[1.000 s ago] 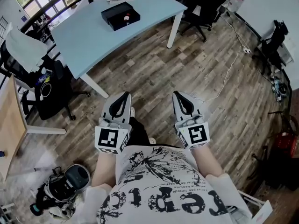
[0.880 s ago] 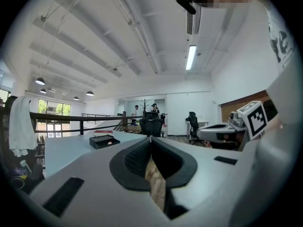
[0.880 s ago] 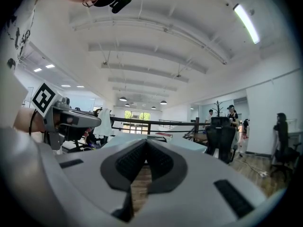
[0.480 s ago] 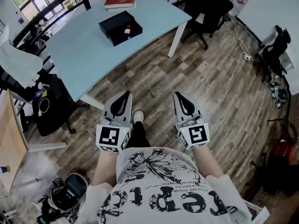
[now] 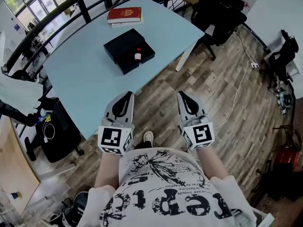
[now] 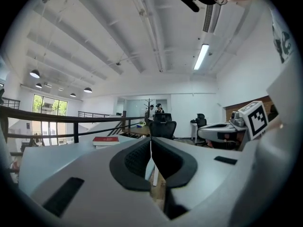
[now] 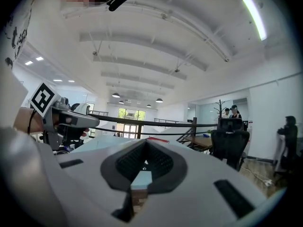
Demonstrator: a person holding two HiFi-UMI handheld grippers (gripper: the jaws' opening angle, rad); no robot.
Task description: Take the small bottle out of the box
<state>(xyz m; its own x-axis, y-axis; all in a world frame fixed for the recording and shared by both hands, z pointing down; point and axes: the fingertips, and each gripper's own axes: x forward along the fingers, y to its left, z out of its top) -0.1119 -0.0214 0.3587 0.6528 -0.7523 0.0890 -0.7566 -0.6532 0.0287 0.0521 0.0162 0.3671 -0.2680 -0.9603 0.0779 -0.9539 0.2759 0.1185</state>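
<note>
An open black box lies on the light blue table, ahead of both grippers. Inside it, near its right end, stands a small bottle with a red cap and a white label. My left gripper is shut and holds nothing; it hovers near the table's front edge, well short of the box. My right gripper is also shut and holds nothing, over the wooden floor beside the table's corner. In the left gripper view the jaws meet in a line. The box is hidden in both gripper views.
A red book lies on the table beyond the box and also shows as a red book in the left gripper view. Black office chairs stand to the right of the table. A black railing runs behind it. A white cable crosses the floor.
The person has walked toward the table: the table and box have come nearer and lower in the head view. Both grippers keep the same shut pose in front of the body.
</note>
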